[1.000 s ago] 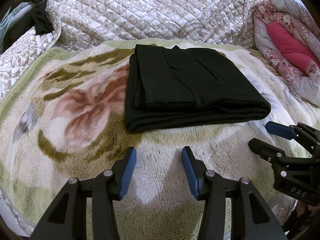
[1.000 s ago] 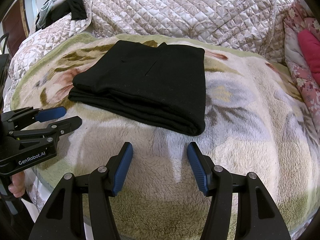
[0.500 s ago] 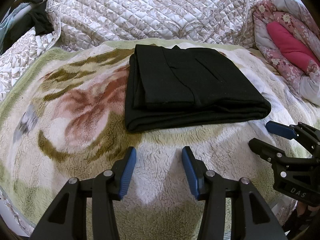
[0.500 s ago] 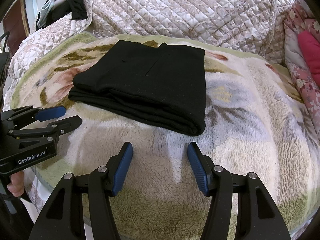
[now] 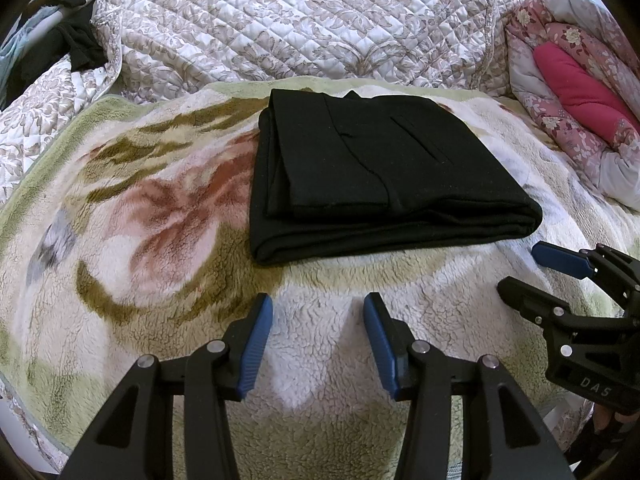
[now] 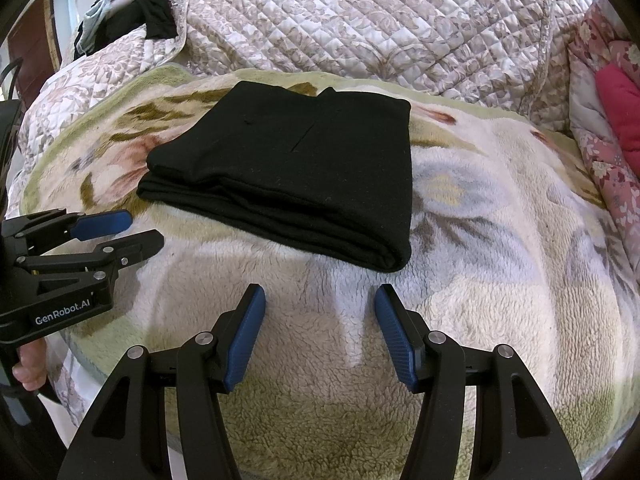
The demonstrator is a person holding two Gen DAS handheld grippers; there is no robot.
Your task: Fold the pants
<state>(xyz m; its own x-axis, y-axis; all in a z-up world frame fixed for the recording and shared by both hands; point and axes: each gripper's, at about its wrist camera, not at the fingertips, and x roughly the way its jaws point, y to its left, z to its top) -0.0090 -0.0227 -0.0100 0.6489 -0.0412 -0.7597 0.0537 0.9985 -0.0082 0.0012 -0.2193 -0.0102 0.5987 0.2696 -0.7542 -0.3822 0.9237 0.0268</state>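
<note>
From the left wrist view the folded black pants (image 5: 376,172) show their stacked layers along the near and left sides, with a slit pocket on the top face; the right wrist view shows instead the rounded fold at their near right corner and, at the far left, a fingertip of the person's hand (image 6: 30,364) on the other tool's handle, which the left view does not show. Each view also catches the other tool from the side. The left gripper (image 5: 318,344) has its blue-padded fingers (image 5: 254,350) parted with nothing between them, hanging over bare fleece just short of the pants' near edge. The right gripper (image 6: 320,332) is spread a little wider, equally empty, and touches nothing. The pants lie flat in a neat rectangle near the middle of a fleece blanket (image 5: 132,240) printed with large flowers, closer to its far edge than to the near one. Beyond that edge rises a quilted bedspread (image 5: 304,20); a floral quilt with a pink lining (image 5: 576,92) is bunched at the right edge. What looks like dark clothing (image 6: 156,12) is heaped at the far left corner, too distorted to identify.
</note>
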